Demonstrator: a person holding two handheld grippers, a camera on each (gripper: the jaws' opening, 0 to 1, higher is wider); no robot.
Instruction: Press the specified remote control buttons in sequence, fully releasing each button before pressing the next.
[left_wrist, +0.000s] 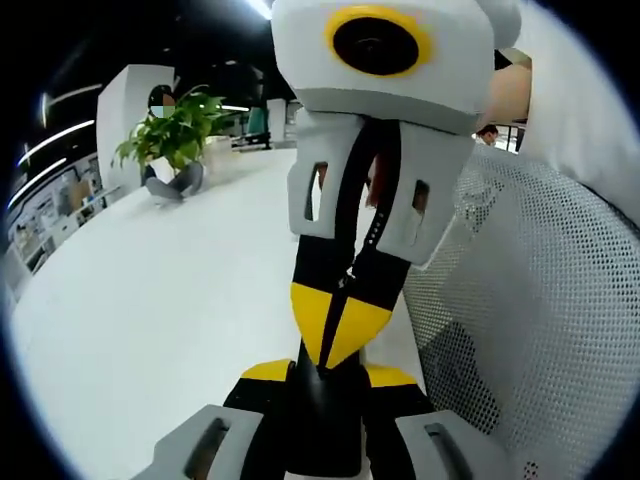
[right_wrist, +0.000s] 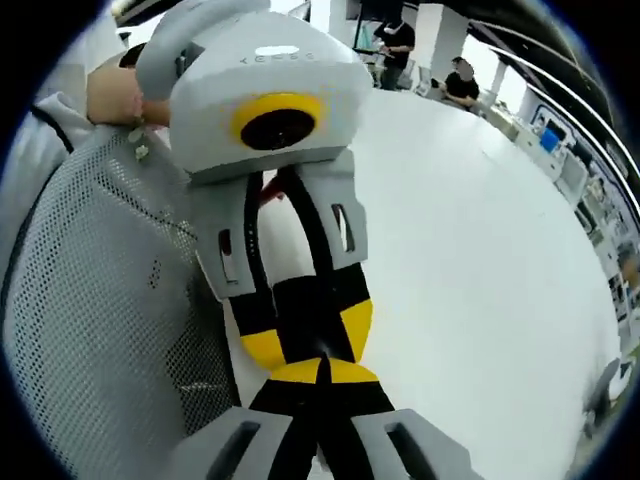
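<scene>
At the far left of the left gripper view a plant (left_wrist: 170, 140) is seen on the white tabletop (left_wrist: 180, 300). The left gripper (left_wrist: 325, 378) is held tip to tip with the right gripper (right_wrist: 320, 372), just beside a mesh chair back (left_wrist: 540, 300). Whether the left fingers are pressed together cannot be told, since their tips are overlapped by the other gripper. The right fingers are seen pressed together along a thin seam. Where the remote lies cannot be told from these views. It is judged that no press has been started. The grippers should first be drawn apart and turned toward the remote. One closed tip should then be set squarely on the named button, pushed straight down, and lifted fully clear before the next is touched.
</scene>
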